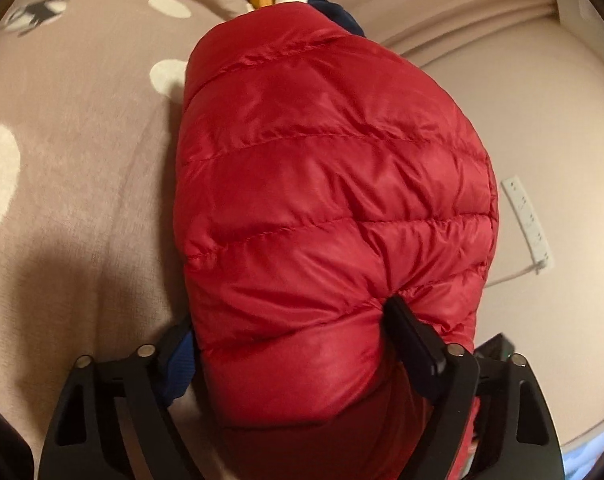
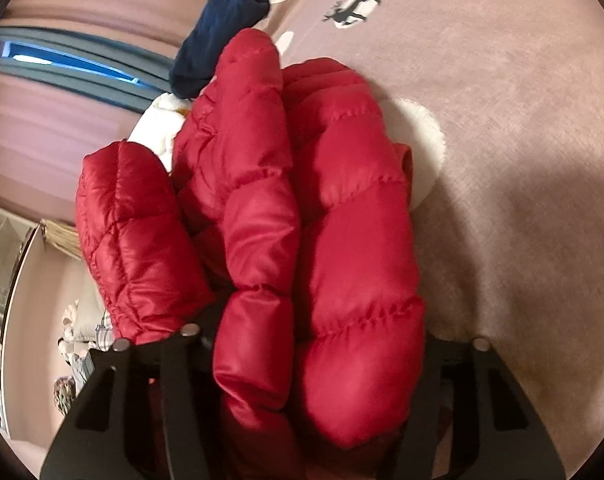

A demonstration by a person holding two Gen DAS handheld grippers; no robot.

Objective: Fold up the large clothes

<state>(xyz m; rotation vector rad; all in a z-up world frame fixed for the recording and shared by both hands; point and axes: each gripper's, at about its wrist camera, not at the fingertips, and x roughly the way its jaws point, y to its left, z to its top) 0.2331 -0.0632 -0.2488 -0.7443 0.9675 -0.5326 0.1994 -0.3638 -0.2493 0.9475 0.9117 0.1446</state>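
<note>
Gripping the red down jacket with both your left gripper and right gripper, your jaws pinch its puffy folds, filling mid-frame above the pink blanket.

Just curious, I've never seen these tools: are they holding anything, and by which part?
Both hold the red puffer jacket. The left hand-held gripper pinches a padded edge; the right hand-held gripper clamps bunched quilted folds.

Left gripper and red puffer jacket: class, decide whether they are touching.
Touching. The left wrist view shows the left gripper with its right finger pressed into the red puffer jacket, the fabric bulging between both fingers.
</note>
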